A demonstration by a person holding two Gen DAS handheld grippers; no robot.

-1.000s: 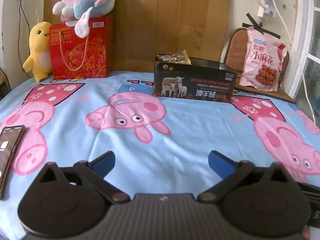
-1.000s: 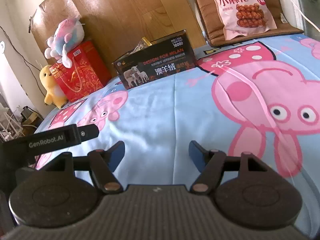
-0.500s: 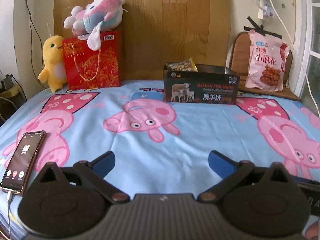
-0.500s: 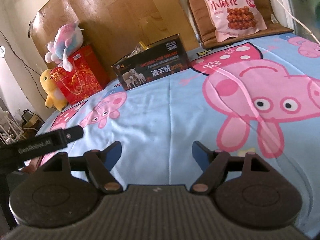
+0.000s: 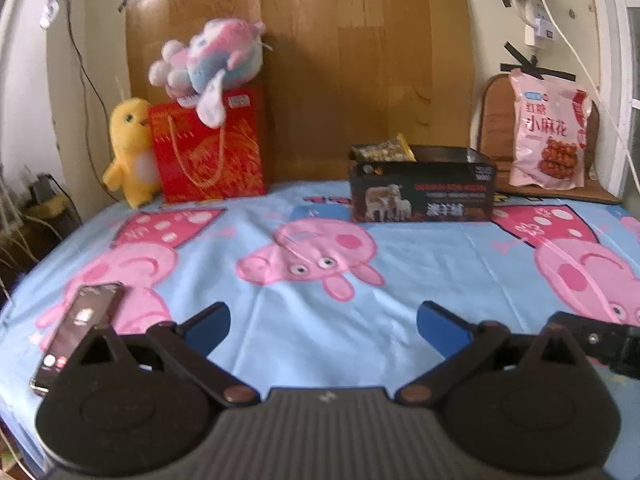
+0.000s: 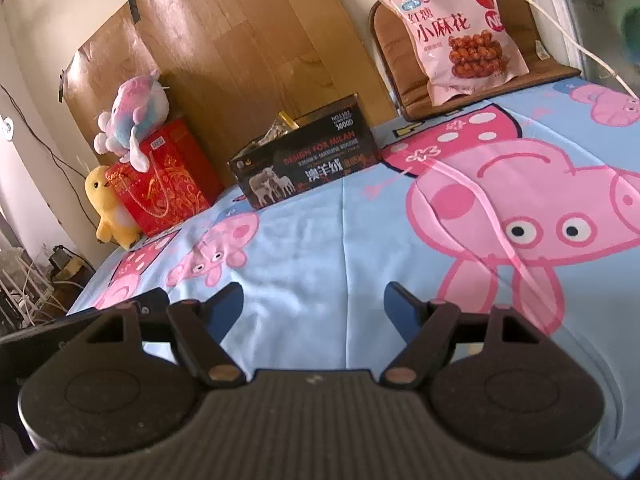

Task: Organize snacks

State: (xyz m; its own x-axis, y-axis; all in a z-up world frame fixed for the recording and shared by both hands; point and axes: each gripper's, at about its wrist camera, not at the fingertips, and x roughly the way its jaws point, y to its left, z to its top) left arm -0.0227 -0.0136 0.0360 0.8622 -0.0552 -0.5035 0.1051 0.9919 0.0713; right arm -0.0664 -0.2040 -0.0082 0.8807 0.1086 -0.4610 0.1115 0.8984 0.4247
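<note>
one pig-print bedsheet [image 5: 400,248], wood-panelled wall [image 5: 360,60]

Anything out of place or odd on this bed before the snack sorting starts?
One oddity: a black smartphone lies on the cartoon-pig bedsheet near its left edge, screen lit with what looks like a call. Nothing is spilled; the pink snack bag leans upright on a brown cushion.

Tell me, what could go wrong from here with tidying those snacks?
The pink snack bag leans upright on a brown cushion at the back; a clumsy grab might tip it. The black box already holds a packet, so space may be tight. The phone lies close beside the left gripper and could get knocked.
</note>
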